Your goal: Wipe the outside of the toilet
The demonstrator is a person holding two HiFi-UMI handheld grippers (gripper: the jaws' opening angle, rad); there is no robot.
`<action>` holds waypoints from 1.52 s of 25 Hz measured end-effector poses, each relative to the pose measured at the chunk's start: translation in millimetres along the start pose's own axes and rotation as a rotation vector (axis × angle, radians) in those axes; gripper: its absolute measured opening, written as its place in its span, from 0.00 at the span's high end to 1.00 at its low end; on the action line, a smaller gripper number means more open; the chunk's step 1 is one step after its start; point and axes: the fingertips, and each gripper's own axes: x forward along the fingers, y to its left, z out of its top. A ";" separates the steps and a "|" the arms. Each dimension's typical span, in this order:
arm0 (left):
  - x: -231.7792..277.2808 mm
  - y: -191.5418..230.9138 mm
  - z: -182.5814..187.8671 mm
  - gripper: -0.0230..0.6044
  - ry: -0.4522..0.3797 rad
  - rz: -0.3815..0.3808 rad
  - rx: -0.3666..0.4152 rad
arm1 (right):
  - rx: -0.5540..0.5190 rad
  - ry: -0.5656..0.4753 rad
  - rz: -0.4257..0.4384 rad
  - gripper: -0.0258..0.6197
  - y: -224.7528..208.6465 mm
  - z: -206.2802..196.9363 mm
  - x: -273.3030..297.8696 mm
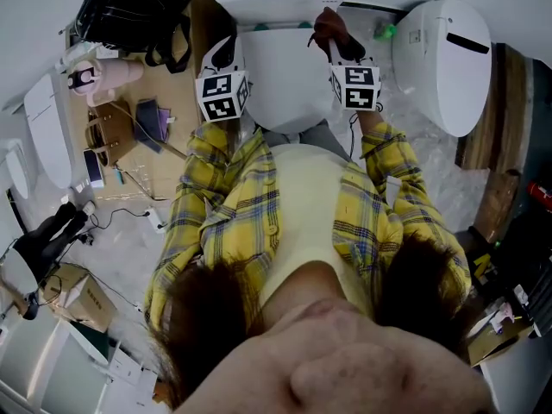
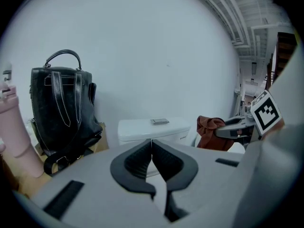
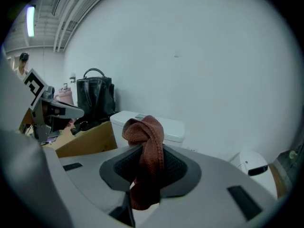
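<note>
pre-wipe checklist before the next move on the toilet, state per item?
1. Grip: right claw clamped on brown cloth - ok.
2. Spare: left claw shut, nothing in it - ok.
3. Target: toilet tank in view ahead of both claws - ok.
4. Contact: brown cloth touching the toilet tank - not ok, held in the air short of it.
5. Clearance: black bag off the tank's left side - cannot tell.

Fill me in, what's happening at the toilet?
A person stands over a white toilet with a gripper in each hand. The right claw is shut on a reddish-brown cloth, held up near the tank; no contact with the porcelain shows. The left claw is shut and empty, raised beside it.
</note>
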 end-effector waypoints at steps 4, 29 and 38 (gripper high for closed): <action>-3.9 -2.0 6.3 0.95 -0.019 -0.002 -0.004 | 0.051 -0.003 0.000 0.77 1.7 0.6 -8.3; -9.8 -8.2 9.3 0.95 -0.035 0.006 -0.041 | 0.175 -0.025 0.000 0.78 1.5 4.0 -28.6; -12.7 -7.4 9.2 0.95 -0.036 0.013 -0.045 | 0.177 -0.027 0.006 0.78 3.3 5.0 -30.6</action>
